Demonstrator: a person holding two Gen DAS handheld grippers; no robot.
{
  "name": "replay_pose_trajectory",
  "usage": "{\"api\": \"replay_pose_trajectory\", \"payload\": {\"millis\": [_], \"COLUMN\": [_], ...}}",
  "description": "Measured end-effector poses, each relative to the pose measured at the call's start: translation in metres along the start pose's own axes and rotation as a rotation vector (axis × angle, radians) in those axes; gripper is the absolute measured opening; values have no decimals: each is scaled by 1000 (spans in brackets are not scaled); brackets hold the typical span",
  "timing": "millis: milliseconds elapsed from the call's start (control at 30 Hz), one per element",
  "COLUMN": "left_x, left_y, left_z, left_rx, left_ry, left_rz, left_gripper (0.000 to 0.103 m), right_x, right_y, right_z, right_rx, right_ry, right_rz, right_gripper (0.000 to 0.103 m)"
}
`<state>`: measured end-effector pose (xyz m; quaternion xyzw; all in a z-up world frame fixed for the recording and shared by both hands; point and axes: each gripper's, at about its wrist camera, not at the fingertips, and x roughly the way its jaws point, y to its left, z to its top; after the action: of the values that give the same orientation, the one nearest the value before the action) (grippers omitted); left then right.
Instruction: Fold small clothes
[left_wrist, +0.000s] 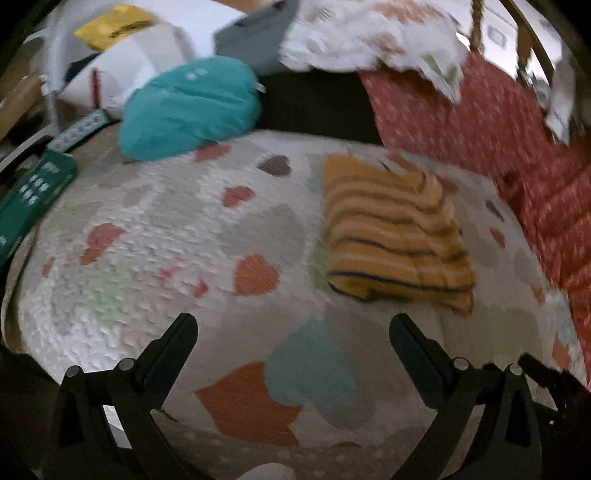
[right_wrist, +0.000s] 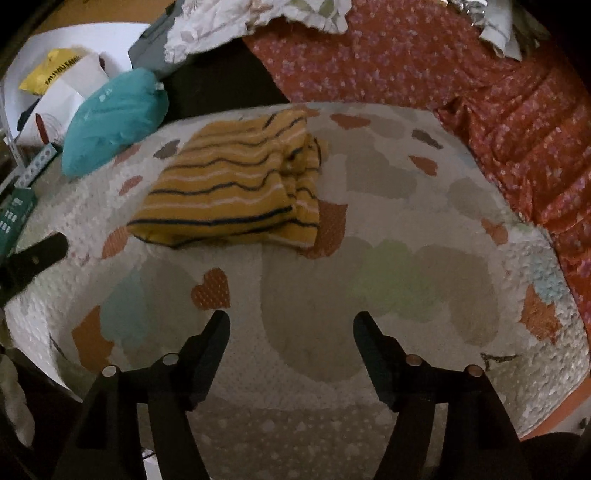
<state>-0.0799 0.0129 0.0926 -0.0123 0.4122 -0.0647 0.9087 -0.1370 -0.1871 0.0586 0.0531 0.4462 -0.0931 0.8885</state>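
Note:
A small yellow garment with dark and white stripes (left_wrist: 395, 232) lies folded into a rough rectangle on a white quilt with coloured hearts (left_wrist: 147, 251). It also shows in the right wrist view (right_wrist: 229, 192), on the same quilt (right_wrist: 406, 229). My left gripper (left_wrist: 293, 325) is open and empty, above the quilt, near and to the left of the garment. My right gripper (right_wrist: 291, 317) is open and empty, short of the garment's near edge. A finger of the left gripper (right_wrist: 33, 258) shows at the left edge of the right wrist view.
A teal cushion (left_wrist: 192, 107) lies at the quilt's far left, also in the right wrist view (right_wrist: 114, 118). A red flowered cloth (right_wrist: 461, 81) is piled along the back and right. A green box (left_wrist: 29, 206) and white bags (left_wrist: 140, 48) sit at the left.

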Motion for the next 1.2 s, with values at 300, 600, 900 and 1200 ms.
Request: {"api": "replay_pose_trajectory", "payload": {"millis": [300,600,900,1200], "left_x": [23,29,30,33], "left_y": [-22,-20,-21,-24], "left_z": [-7,-8,-9,-12], "left_rx": [39,21,22,40], "left_ry": [100,146,162,184], "left_rz": [-43,-73,-81,-85], "left_gripper": [103,103,103,103], "right_x": [26,34,38,41], "right_y": [-15,-4,-5,-3], "right_z": [-2,-4,-5,-6], "right_rx": [101,53,49,41], "right_ry": [96,115,126,133], "right_rz": [-9,-12,-27,-36], "right_gripper": [74,74,75,75]}}
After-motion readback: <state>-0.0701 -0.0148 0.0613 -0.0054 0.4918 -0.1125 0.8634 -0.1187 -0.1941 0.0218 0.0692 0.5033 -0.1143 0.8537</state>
